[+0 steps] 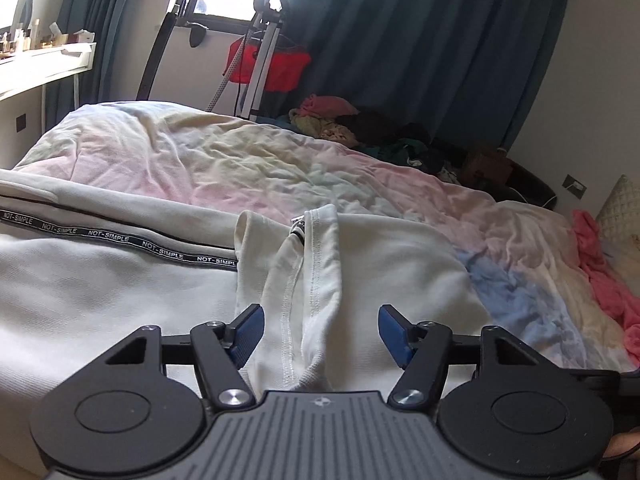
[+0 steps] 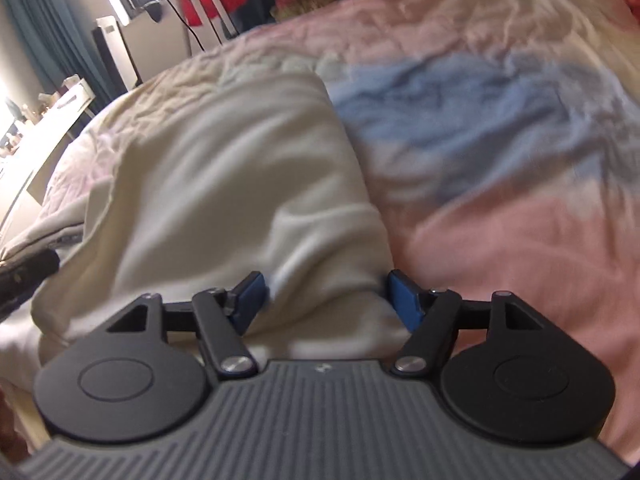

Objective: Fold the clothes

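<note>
Cream hoodie (image 1: 120, 280) lay on pastel bedspread (image 1: 280, 168); left gripper (image 1: 320, 334) stood part open around hood fold, pads not pressing; right gripper (image 2: 326, 300) part open straddling hoodie edge, grip unclear

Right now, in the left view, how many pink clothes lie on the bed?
2. One pink cloth tops the far pile by the curtain; the other pink cloth lies at the bed's right edge, beside a pillow. The pile may hide more.
</note>
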Available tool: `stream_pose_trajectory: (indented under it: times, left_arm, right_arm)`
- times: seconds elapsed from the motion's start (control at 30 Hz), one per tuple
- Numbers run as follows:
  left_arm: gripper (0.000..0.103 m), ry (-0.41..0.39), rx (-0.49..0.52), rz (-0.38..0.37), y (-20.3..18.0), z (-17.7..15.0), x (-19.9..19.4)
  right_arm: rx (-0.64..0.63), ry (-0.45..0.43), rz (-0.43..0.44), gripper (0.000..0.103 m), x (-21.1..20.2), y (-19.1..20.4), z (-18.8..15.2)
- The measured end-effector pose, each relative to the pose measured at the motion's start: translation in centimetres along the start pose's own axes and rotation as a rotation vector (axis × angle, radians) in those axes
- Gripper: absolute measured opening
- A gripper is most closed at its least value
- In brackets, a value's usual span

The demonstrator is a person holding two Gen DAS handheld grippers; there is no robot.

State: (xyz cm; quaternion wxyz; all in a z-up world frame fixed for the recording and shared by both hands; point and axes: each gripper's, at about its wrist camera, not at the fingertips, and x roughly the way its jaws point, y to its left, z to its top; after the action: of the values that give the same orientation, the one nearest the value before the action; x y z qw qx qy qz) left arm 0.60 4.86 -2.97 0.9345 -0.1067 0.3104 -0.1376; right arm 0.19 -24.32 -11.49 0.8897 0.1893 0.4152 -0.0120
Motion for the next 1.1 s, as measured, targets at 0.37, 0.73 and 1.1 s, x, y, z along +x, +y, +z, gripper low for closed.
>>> stream_pose_trajectory:
  times: [0.37, 0.73, 1.1]
  left_arm:
    - [0.063, 0.002, 0.004, 0.039, -0.4, 0.0, -0.1]
    - [0.063, 0.039, -0.102, -0.063, 2.2, 0.5, -0.5]
    - [0.050, 0.123, -0.055, -0.115, 2.9, -0.8, 2.3]
  right_arm:
    - [-0.022, -0.186, 0.121, 0.070, -5.2, 1.9, 2.5]
    - [-0.150, -0.009, 0.289, 0.026, 3.0, 14.8, 12.9]
    - [-0.349, 0.135, 0.090, 0.026, 11.9, 21.2, 13.5]
